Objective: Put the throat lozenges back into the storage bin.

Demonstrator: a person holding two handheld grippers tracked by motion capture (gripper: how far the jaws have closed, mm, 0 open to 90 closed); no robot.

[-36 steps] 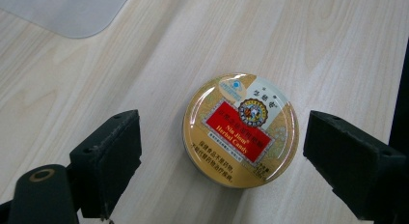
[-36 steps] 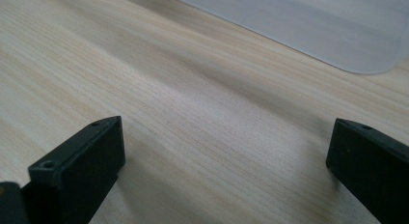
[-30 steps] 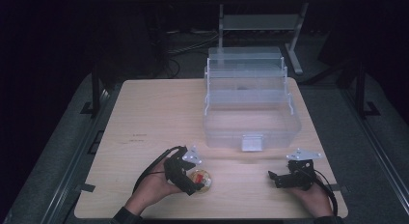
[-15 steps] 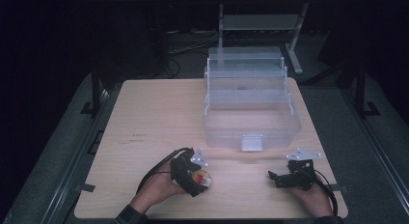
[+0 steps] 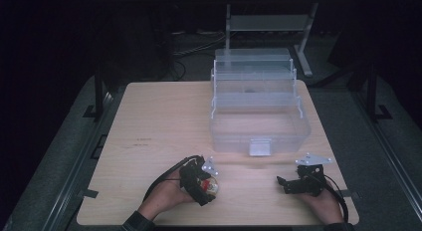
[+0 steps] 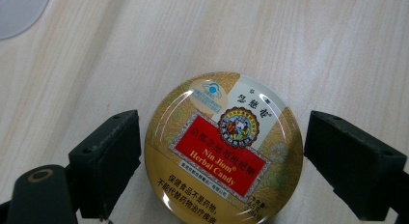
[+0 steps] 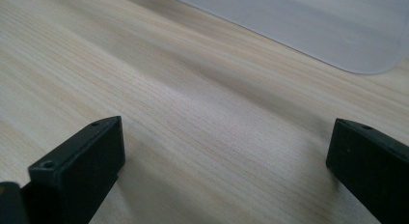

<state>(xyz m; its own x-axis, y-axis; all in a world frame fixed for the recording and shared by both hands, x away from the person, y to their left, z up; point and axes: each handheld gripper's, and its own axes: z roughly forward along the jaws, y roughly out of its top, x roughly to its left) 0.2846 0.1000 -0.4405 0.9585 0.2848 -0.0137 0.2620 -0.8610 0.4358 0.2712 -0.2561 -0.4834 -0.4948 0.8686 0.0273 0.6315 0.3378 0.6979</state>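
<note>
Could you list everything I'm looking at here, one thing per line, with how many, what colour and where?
Round gold and red candy tin: one, gold with a red label, near edge of the table at the left, between the left jaws, not yet clamped.
Clear plastic tiered storage box: one, see-through, open, far right part of the table.
Light wooden table: one, pale wood, centre.
Grey metal stand: one, behind the table.
Left gripper: one, black, open around the tin.
Right gripper: one, black, open, near right edge.
Person's hands: two, bottom edge.

Probably a lab: bare wooden table (image 5: 164, 121) on dark flooring; metal stand (image 5: 268, 22) behind.
</note>
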